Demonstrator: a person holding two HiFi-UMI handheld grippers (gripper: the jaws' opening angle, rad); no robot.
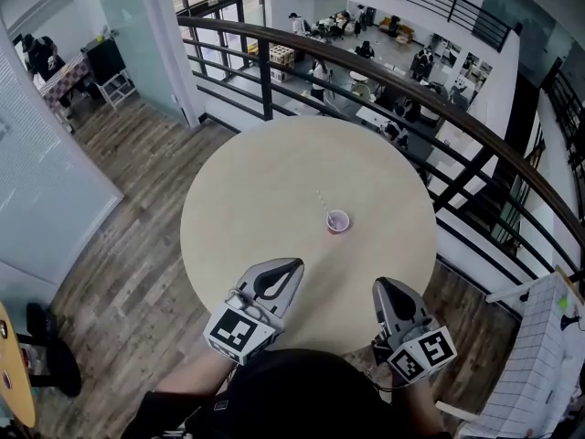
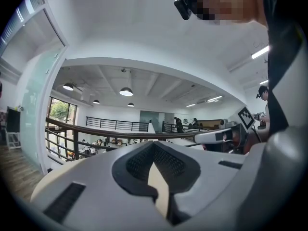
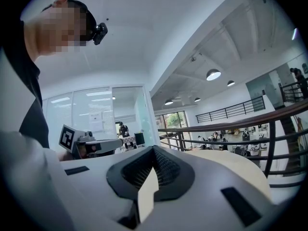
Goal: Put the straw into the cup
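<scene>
In the head view a small pink cup (image 1: 338,221) stands near the middle of the round beige table (image 1: 247,208). A thin pale straw (image 1: 323,200) rises out of the cup and leans toward the upper left. My left gripper (image 1: 294,263) lies low over the table's near edge, left of and nearer than the cup, jaws together and holding nothing. My right gripper (image 1: 381,283) sits at the near right edge, also shut and empty. In the left gripper view the left gripper (image 2: 155,143) meets at its tip, as the right gripper (image 3: 154,148) does in its own view; neither view shows the cup.
A dark curved railing (image 1: 384,71) runs behind and to the right of the table, with a lower floor beyond it. Wooden flooring (image 1: 128,273) lies to the left, with a dark chair base (image 1: 50,359). A white gridded cloth (image 1: 539,364) hangs at the right.
</scene>
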